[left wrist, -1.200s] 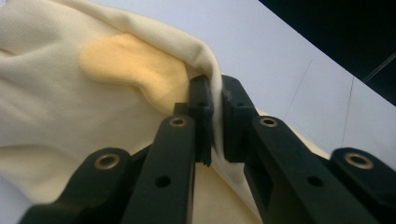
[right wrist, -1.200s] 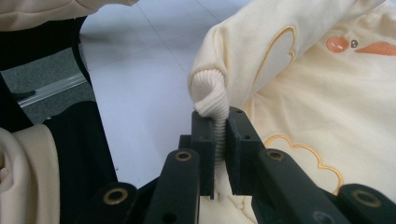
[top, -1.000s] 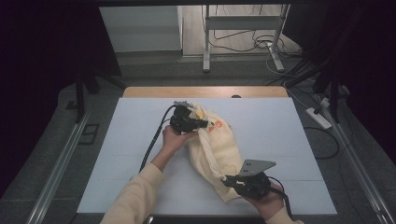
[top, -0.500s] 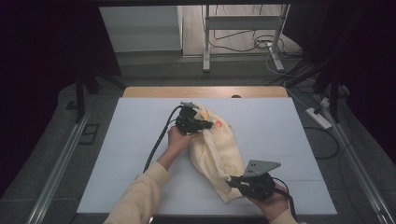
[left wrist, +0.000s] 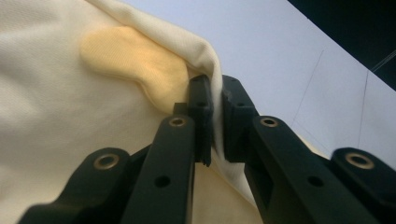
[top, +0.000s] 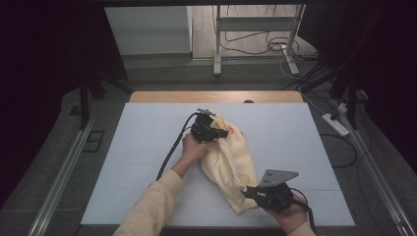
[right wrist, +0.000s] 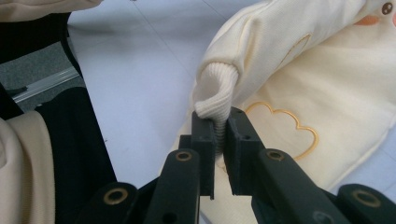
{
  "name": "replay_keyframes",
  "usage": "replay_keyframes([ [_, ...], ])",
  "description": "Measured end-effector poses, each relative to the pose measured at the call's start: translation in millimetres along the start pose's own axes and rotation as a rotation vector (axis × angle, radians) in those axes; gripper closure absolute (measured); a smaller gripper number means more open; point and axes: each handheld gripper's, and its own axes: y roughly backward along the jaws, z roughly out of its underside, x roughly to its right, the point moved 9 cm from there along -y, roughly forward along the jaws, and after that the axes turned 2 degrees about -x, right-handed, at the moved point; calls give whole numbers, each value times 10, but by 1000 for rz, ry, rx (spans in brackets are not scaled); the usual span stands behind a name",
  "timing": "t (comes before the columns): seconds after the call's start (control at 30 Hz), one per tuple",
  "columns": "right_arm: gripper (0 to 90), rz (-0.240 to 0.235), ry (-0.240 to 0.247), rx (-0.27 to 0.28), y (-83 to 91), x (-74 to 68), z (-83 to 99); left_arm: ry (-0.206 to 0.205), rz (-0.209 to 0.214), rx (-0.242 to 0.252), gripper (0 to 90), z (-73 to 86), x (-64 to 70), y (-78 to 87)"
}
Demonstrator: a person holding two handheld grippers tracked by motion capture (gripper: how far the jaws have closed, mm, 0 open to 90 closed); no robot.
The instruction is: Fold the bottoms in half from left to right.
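A cream-yellow child's garment (top: 233,157) lies crumpled on the white table (top: 147,147), with orange patches and outlined cloud shapes (right wrist: 280,126). My left gripper (top: 222,132) is at the garment's far end, shut on a fold of its fabric (left wrist: 215,100) next to a yellow patch (left wrist: 130,65). My right gripper (top: 248,191) is at the garment's near end by the table's front edge, shut on the ribbed cuff (right wrist: 215,93) of a sleeve.
A wooden strip (top: 216,96) runs along the table's far edge. A black cable (top: 172,147) trails from the left gripper across the table. Metal frame legs (top: 216,44) and floor cables stand beyond. A power strip (top: 335,124) lies on the floor at right.
The left gripper has moved a little farther away and to the right with its fold of fabric, drawing the garment out. The right gripper has shifted slightly right while holding the cuff.
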Motion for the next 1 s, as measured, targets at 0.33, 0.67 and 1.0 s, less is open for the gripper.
replay_keyframes([
  [0.33,824,10,-20,-15,18,73,62,6,-7,-21,831,19,-3,-104],
  [0.67,823,9,-32,-25,10,91,90,2,-7,-31,826,37,16,-180],
  [1.0,717,28,-53,-80,-39,166,221,-4,-14,-20,693,35,32,-167],
])
